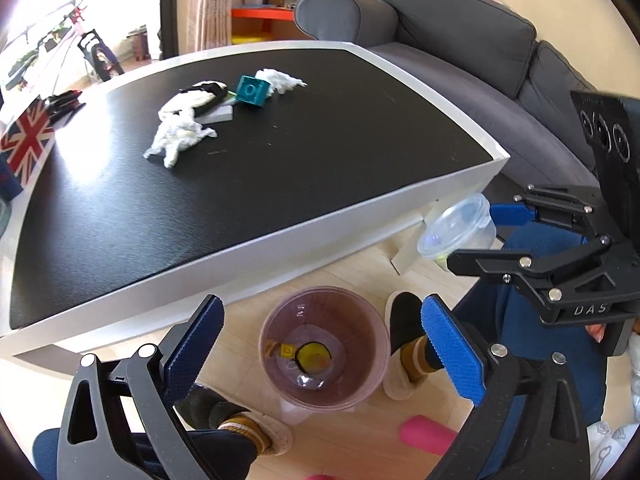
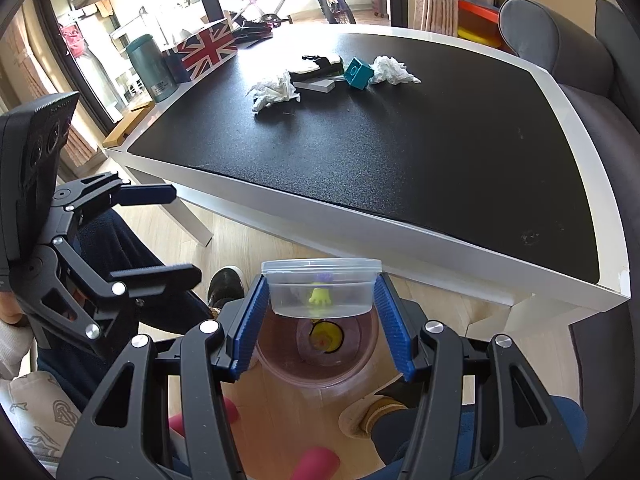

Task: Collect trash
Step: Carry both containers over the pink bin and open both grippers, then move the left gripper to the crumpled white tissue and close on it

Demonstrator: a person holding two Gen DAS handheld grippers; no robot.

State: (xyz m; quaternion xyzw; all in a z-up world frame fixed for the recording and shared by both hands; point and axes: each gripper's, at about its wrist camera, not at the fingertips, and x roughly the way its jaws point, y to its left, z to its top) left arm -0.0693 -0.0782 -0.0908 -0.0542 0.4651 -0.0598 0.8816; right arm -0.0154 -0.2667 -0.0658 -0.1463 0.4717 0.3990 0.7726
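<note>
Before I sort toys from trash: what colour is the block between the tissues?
Teal block, clearest in the right wrist view.

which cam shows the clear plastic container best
The right wrist view: the clear container sits centred and close, clamped between the right gripper pads, lid on, a small yellow-green object visible inside. The left wrist view shows it only from the side, smaller, partly hidden by that gripper's fingers.

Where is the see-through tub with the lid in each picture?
Left wrist view: the clear lidded tub is at the right, held by the right gripper, off the table's corner.
Right wrist view: the tub is at lower centre, clamped between the blue pads, above the bin.
Shared landmark: the teal block on the table.
</note>
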